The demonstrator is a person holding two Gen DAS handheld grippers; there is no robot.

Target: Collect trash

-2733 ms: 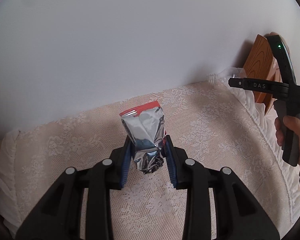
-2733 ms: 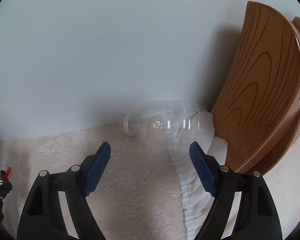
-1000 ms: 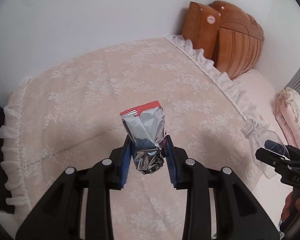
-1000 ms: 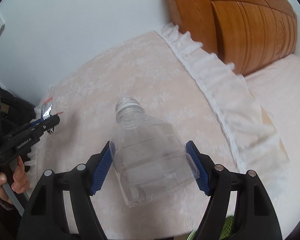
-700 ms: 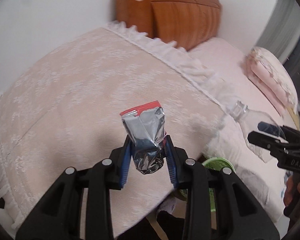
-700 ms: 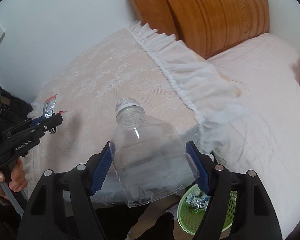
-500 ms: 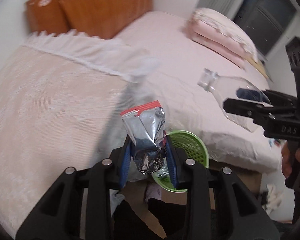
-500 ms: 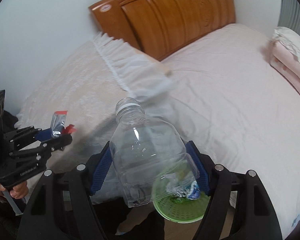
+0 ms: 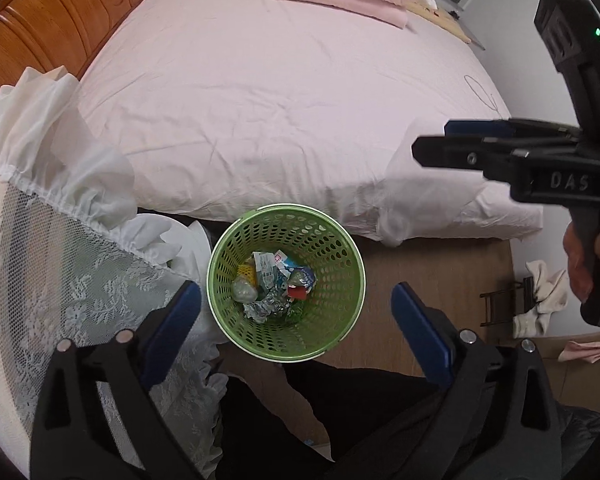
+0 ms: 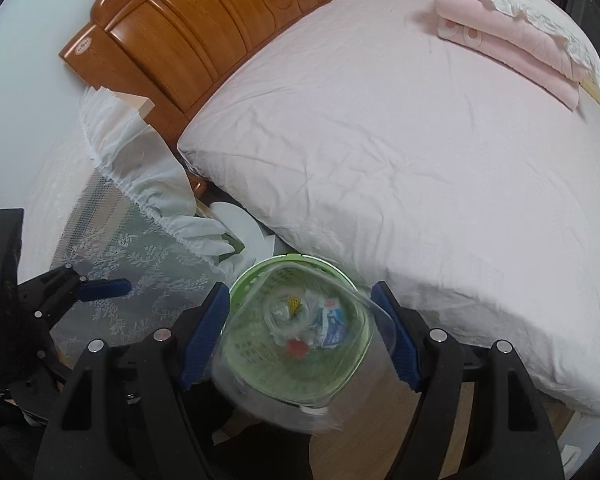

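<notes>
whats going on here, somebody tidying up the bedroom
Yes, a person with a gripper in each hand is dropping trash into the green basket on the floor beside the bed. The left gripper has just opened above the basket with nothing between its jaws, and crumpled foil lies inside. The right gripper holds a clear plastic bottle over the basket.

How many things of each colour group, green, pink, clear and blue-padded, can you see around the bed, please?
Green: 1, the waste basket
Pink: 1, the folded blanket
Clear: 1, the plastic bottle
Blue-padded: 2, the left gripper and right gripper
Total: 5
</notes>
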